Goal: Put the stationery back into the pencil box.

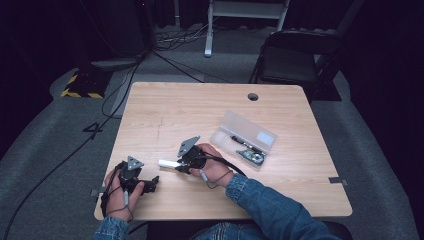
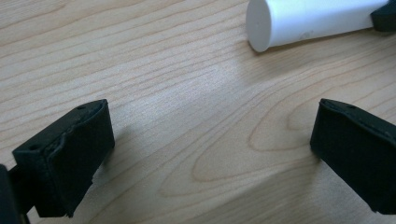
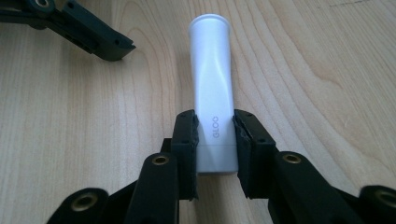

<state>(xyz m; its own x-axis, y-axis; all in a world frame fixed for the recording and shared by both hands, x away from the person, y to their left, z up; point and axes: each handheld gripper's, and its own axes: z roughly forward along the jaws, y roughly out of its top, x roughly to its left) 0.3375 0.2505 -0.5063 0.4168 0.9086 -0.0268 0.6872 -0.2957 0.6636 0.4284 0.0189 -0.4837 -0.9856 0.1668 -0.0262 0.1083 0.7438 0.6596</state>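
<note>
Gripping: my right gripper (image 3: 215,140) clamps the smooth white glue stick (image 3: 212,88), a cylinder.
Left gripper (image 2: 210,140): mine, jaws apart, empty.
Table (image 1: 165,110): pale grained wood.

Black tongs (image 3: 215,140) (brass screws), denim sleeves (image 1: 265,200)

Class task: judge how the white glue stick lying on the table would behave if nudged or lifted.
The glue stick is round and lies on its side, so it would probably roll. Its smooth shell may slip. It looks rigid and likely light, clamped near one end by the right tongs.
</note>
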